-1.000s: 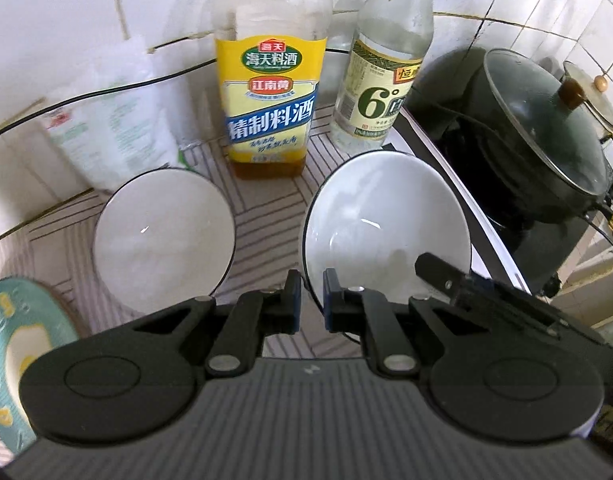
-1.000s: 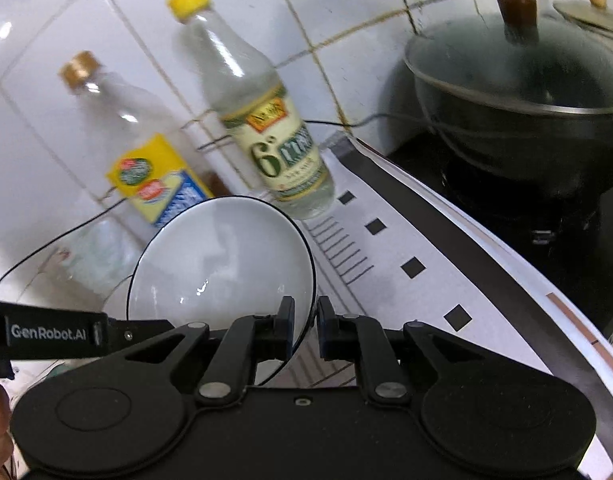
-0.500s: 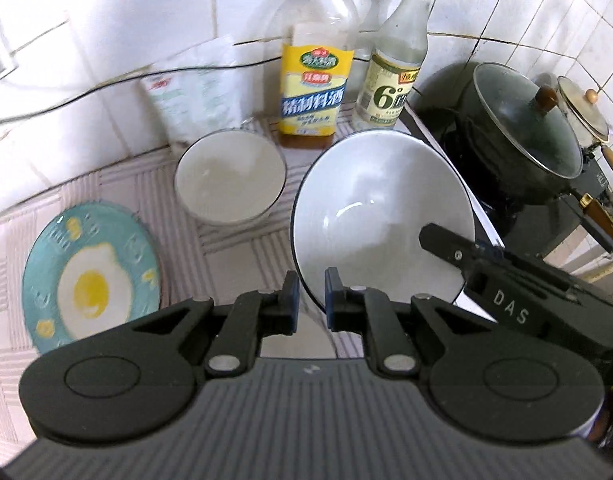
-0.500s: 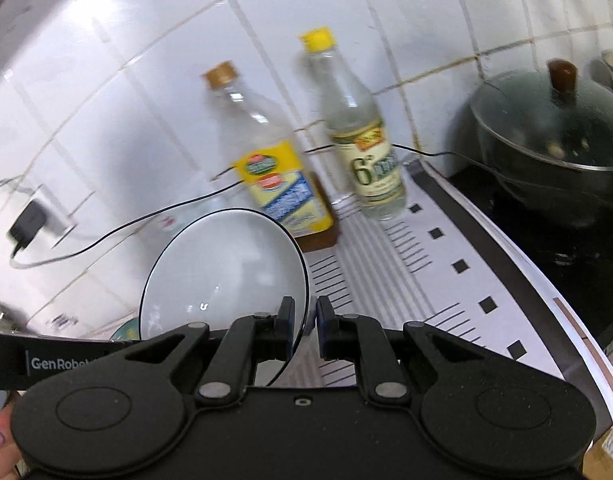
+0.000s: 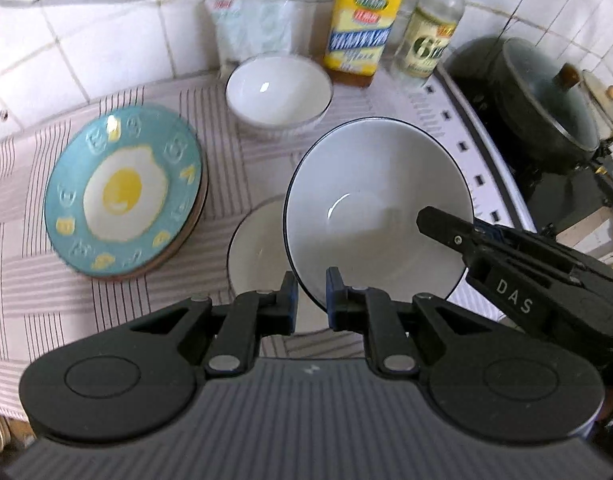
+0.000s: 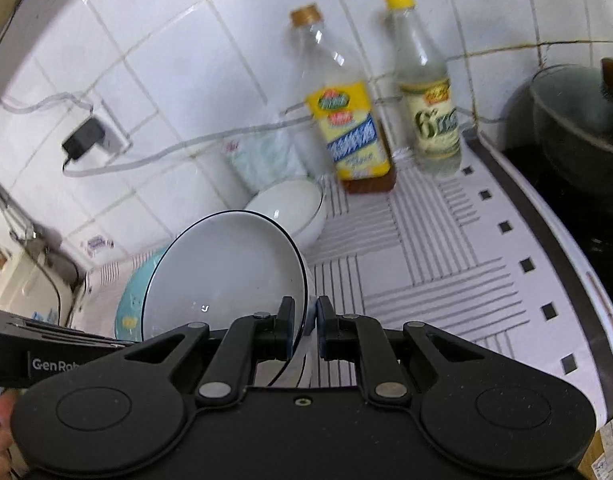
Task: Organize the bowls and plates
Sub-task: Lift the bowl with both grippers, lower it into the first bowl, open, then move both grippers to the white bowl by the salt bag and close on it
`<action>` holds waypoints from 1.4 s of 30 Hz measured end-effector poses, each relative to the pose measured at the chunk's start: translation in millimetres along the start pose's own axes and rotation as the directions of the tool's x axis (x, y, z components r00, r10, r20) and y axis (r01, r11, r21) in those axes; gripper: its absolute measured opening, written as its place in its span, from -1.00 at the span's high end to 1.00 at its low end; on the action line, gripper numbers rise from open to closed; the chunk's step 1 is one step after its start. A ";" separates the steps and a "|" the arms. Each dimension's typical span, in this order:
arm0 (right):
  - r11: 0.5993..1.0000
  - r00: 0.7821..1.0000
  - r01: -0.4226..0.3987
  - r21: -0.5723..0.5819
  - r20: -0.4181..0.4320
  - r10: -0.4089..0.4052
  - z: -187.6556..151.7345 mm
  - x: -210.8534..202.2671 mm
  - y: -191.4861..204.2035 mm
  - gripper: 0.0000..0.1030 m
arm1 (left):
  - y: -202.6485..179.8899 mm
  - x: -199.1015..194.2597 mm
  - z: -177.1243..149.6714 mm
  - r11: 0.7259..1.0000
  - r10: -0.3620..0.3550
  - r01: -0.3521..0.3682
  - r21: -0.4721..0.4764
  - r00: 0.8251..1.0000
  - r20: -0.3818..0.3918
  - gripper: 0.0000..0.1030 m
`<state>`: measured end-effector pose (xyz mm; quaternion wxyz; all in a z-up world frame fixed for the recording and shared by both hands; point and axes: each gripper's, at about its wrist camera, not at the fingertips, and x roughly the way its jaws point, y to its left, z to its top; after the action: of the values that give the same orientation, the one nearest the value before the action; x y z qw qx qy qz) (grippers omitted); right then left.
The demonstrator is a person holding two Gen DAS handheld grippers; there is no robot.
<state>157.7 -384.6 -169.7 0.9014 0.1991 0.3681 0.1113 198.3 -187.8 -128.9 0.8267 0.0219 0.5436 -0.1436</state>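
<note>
**Both hand-held grippers clamp one white bowl above a striped desk**

The left hand-held gripper (image 5: pixel 309 294) is clamped on the near rim of a large white bowl (image 5: pixel 380 200) with a thin dark edge; the right hand-held gripper (image 6: pixel 305 332) pinches the same bowl's (image 6: pixel 222 268) rim from the other side, its black body entering the left wrist view at four o'clock. The bowl is tilted, raised off the desk (image 5: pixel 26 216), and empty. Directly beneath it, at seven o'clock of the held bowl, a second white bowl (image 5: pixel 256 252) sits on the striped cloth, also empty, largely hidden by the one above. At nine o'clock lies a teal plate (image 5: pixel 124 192) printed with a fried egg, stacked on something brown-edged beneath it. At twelve o'clock a smaller white bowl (image 5: pixel 278 94), empty, stands near the tiled wall. Behind it are a pale plastic packet (image 5: pixel 252 24), a yellow-labelled bottle (image 5: pixel 362 28) with a little brown liquid at its base, and a clear bottle (image 5: pixel 428 36) of pale liquid. At two o'clock a dark lidded pot (image 5: pixel 546 96) sits on the stove.
</note>
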 end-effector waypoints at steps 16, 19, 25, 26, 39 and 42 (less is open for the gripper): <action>0.963 0.997 0.038 -0.267 -0.061 -0.056 -21.3 43.4 36.7 0.71 | 38.6 47.3 -10.6 0.989 -0.021 -0.005 -0.147 0.985 -0.173 0.68; 0.943 0.995 0.061 -0.327 -0.060 -0.085 -23.7 50.6 42.3 0.72 | 41.2 52.4 -8.8 0.989 -0.021 -0.008 -0.149 0.982 -0.190 0.67; 0.898 0.989 0.104 -0.428 -0.049 -0.138 -27.9 62.2 52.5 0.72 | 46.3 62.6 -3.5 0.988 -0.035 0.000 -0.157 0.974 -0.224 0.65; 0.889 0.989 0.109 -0.444 -0.046 -0.144 -27.9 63.2 53.7 0.72 | 46.7 64.0 -2.4 0.987 -0.038 0.002 -0.159 0.973 -0.229 0.64; 0.959 0.996 -0.034 -0.281 -0.083 0.011 1.3 34.1 30.2 0.26 | 51.3 28.9 21.1 0.992 -0.114 0.100 -0.077 0.971 -0.208 0.46; 0.967 0.997 -0.059 -0.247 -0.054 0.047 13.3 30.8 26.7 0.13 | 55.3 16.4 35.0 0.988 -0.147 0.138 -0.076 0.981 -0.128 0.39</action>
<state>187.4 -353.6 -168.4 0.9068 0.0918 0.3675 0.1851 250.1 -145.1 -136.1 0.7764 -0.0351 0.6023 -0.1825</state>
